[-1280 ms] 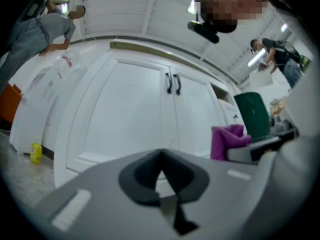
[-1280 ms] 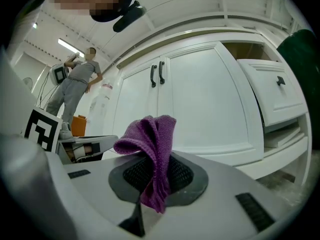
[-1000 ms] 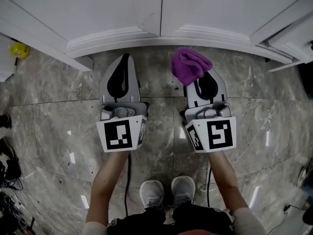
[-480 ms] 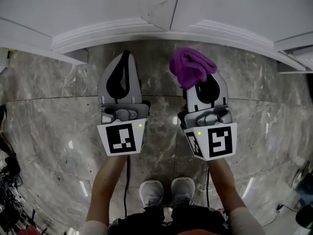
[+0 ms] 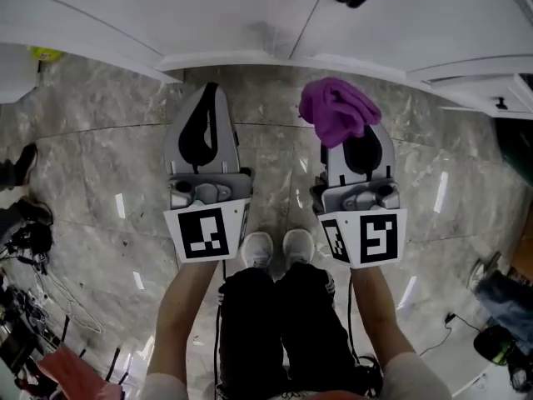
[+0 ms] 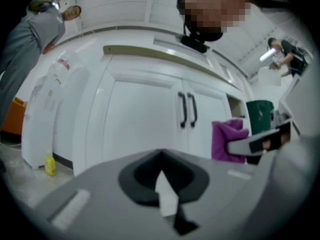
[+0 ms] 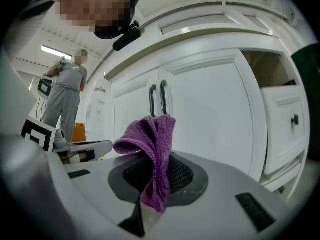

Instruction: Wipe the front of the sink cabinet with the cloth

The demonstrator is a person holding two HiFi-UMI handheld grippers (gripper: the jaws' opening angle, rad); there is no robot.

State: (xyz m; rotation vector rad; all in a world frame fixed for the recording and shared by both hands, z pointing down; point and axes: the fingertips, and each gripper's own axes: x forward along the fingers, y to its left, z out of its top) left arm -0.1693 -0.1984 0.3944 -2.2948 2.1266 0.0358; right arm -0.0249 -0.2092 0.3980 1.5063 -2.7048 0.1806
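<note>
Underfoot, glossy grey marble floor (image 5: 83, 182) before white sink cabinet (image 5: 208, 7).

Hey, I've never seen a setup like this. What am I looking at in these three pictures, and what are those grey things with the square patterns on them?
A person stands on a grey marble floor facing a white sink cabinet, with a hand-held gripper in each hand. The top-down picture comes from a camera on the person's head, which is why you see their shoes below. The other two pictures come from a camera riding on each gripper, looking along its two jaws toward the cabinet. The patterned cubes are simply part of the grippers. The left gripper has its jaws together and holds nothing. The right gripper is clamped on a purple cloth, which is not touching the cabinet yet.
</note>
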